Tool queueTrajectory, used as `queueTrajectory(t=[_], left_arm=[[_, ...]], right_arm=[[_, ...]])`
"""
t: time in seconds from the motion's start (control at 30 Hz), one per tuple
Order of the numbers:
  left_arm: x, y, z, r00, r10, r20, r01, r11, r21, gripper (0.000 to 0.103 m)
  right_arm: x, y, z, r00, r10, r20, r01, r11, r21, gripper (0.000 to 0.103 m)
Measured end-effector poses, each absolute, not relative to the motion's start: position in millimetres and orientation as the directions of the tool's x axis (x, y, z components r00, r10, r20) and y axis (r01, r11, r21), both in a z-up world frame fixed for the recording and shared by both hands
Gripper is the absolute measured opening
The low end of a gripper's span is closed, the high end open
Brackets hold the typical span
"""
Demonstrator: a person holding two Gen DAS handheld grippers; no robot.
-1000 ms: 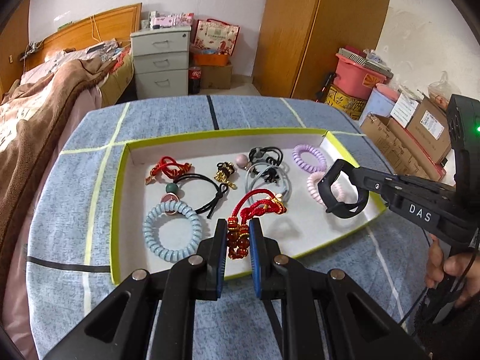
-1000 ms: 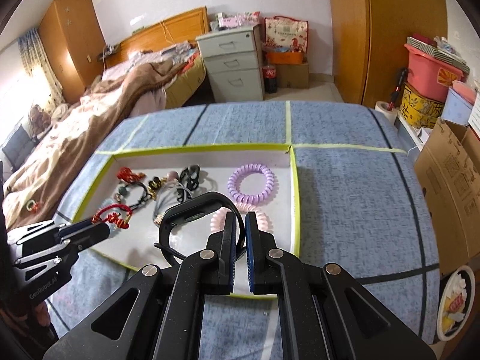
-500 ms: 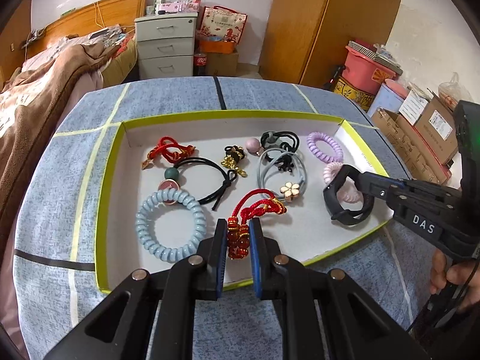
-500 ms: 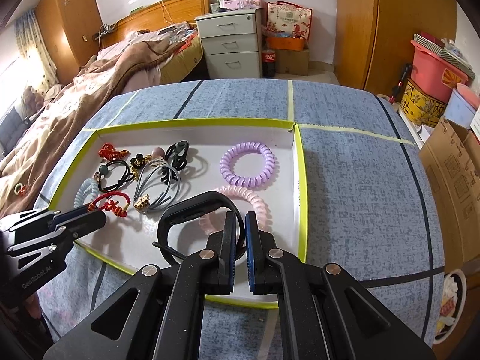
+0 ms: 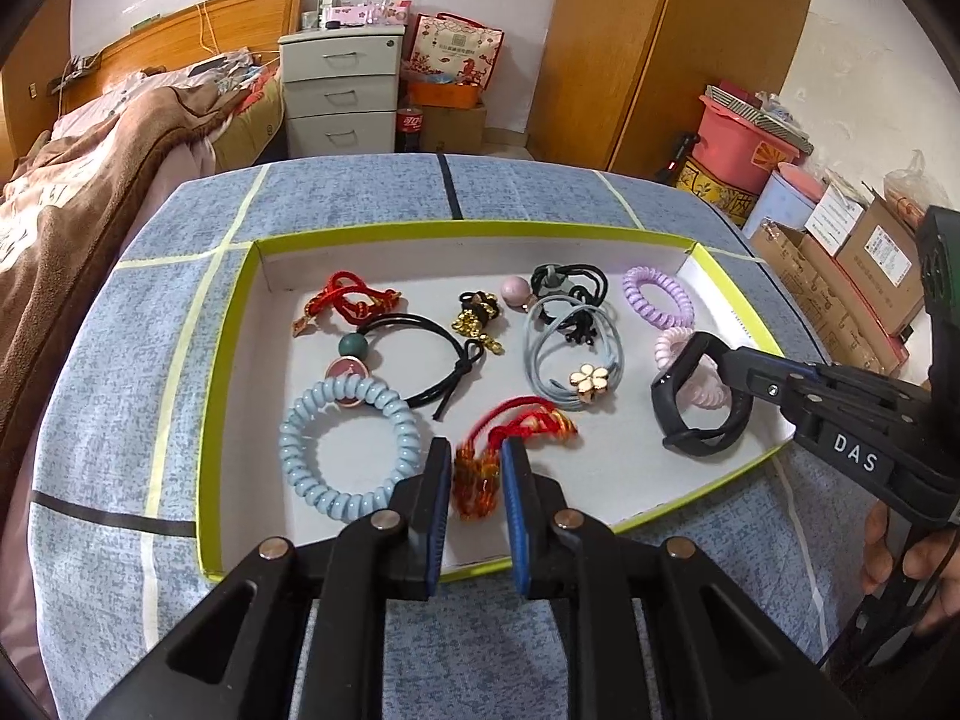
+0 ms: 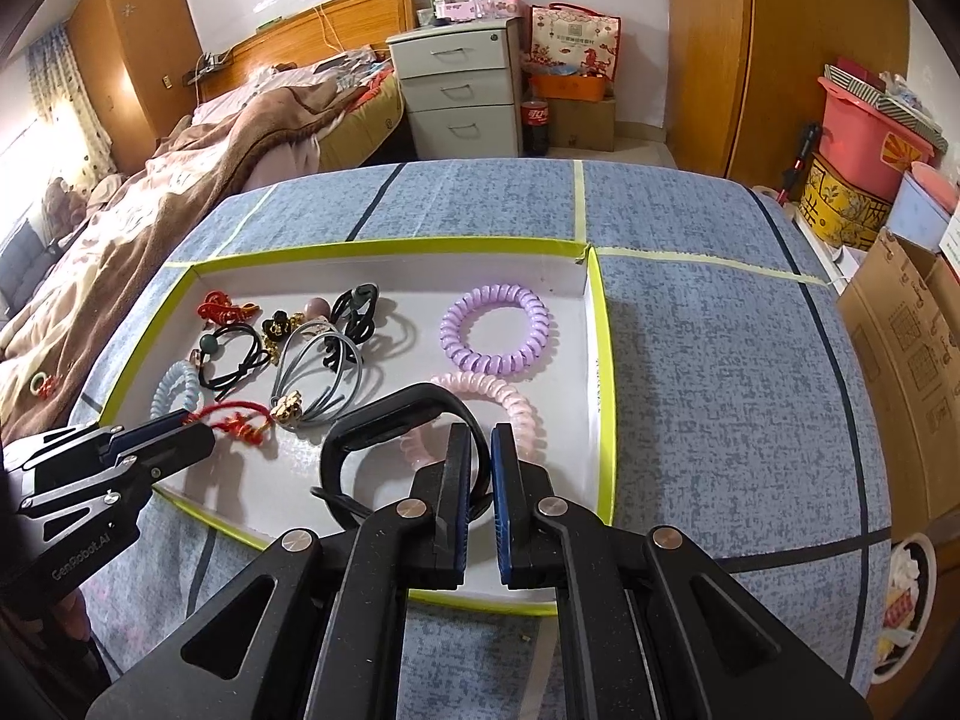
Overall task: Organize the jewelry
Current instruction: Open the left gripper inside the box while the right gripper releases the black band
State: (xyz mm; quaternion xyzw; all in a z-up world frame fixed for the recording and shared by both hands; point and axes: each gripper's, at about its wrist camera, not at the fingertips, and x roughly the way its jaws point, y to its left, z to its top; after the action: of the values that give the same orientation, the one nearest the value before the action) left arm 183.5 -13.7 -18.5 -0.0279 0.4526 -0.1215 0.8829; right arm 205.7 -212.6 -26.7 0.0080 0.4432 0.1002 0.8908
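Two risks we see: our left gripper (image 5: 475, 471) is opening around the red-corded amber bead bracelet (image 5: 480, 471), which may drop onto the white yellow-rimmed tray's (image 5: 228, 360) near edge; our right gripper (image 6: 478, 462), parting, may shed the black rubber wristband (image 6: 384, 414).

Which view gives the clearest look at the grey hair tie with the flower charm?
The left wrist view: the grey hair tie lies unobstructed in the tray, both loops and its white flower charm facing the camera. In the right wrist view it is smaller and farther off, and the charm reads only as a gold blob.
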Motion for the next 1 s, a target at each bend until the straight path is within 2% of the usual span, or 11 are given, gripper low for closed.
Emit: queueTrajectory(t=[0.13,0.3,0.37,0.4,0.43,1.0], left_arm=[[181,-11,-17,0.566,-0.24,-0.789,0.18,0.97,-0.166,0.035],[178,-12,-13,0.569,-0.23,-0.789,0.178,0.972,-0.155,0.038],[174,-12,-11,0.575,-0.226,-0.786,0.175,0.973,-0.152,0.044],[173,-12,-9,0.578,-0.226,-0.784,0.172,0.973,-0.153,0.047],[170,-12,-7,0.584,-0.22,-0.781,0.167,0.974,-0.15,0.047],[124,-16,20,0.694,-0.061,-0.717,0.041,0.998,-0.046,0.049]], right_arm=[[203,-214,-23,0.6,0.187,-0.778,-0.163,0.981,0.11,0.014],[199,-212,-19,0.608,0.187,-0.771,-0.171,0.98,0.102,0.018],[196,-211,-16,0.617,0.19,-0.764,-0.17,0.98,0.106,0.026],[194,-212,-15,0.622,0.193,-0.759,-0.17,0.979,0.11,0.038],[190,-211,-12,0.628,0.199,-0.752,-0.174,0.978,0.114,0.046],[125,-195,10,0.709,0.216,-0.672,-0.191,0.975,0.111,0.046]])
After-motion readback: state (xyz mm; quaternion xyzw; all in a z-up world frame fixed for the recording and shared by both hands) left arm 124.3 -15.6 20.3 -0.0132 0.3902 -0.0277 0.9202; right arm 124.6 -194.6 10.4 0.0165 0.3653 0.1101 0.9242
